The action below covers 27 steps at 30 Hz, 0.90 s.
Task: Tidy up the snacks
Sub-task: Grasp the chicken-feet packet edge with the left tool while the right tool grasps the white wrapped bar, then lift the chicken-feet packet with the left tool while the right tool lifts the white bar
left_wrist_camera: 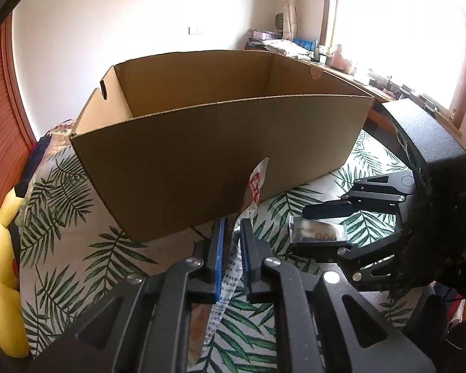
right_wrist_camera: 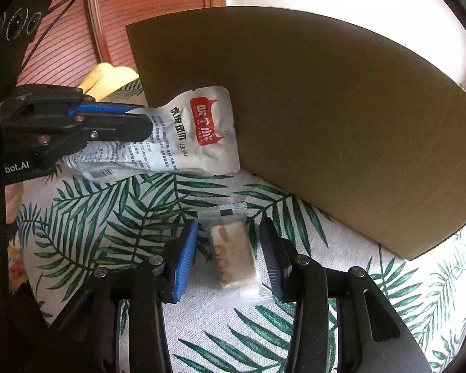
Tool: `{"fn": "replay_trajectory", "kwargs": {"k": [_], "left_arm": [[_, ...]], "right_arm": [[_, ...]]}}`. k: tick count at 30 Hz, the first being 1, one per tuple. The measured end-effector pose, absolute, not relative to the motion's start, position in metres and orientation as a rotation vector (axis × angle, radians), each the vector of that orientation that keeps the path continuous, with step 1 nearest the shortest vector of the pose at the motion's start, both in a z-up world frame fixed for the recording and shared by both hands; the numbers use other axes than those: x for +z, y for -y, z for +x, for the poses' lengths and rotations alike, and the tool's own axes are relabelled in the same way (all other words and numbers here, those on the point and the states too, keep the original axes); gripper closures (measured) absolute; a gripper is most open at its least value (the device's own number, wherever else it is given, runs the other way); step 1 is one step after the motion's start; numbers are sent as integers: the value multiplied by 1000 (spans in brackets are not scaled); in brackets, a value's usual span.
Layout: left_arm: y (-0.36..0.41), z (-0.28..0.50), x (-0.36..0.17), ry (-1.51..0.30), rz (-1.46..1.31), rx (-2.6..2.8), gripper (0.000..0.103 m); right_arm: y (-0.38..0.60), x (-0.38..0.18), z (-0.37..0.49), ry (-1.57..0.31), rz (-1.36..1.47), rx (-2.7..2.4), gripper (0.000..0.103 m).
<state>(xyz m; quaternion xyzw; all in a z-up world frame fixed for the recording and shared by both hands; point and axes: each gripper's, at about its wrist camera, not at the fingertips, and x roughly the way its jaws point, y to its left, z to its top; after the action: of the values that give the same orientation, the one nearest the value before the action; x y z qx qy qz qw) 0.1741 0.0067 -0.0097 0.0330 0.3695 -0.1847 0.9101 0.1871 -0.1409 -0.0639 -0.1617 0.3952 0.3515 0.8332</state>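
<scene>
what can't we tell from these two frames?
- Box contents: in the left wrist view the near wall hides the floor; the right wrist view shows only the outside.
- Whether the right gripper pinches the small wrapped snack: pads look slightly apart from it, too close to call.
- Far end of the pouch: hidden by the left gripper clamped on it.

Domestic room: curtained window, cluttered sill, wooden louvred door, yellow plush toy, leaf-print cloth.
</scene>
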Motion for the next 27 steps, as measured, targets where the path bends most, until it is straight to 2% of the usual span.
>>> {"fn": "replay_trajectory", "kwargs": {"k": [5,8,27], "left_arm": [[-6,174,-10,-751,55,-382,97],[-4,170,-9,-744,51,-362,99],[11,114,15,-642,13,-323,102]], "right_arm": [[150,-65,186,-829,-369,735,62],[150,-64,180,-828,-396,736,83],[215,-42,130,-749,-256,623,83]]}}
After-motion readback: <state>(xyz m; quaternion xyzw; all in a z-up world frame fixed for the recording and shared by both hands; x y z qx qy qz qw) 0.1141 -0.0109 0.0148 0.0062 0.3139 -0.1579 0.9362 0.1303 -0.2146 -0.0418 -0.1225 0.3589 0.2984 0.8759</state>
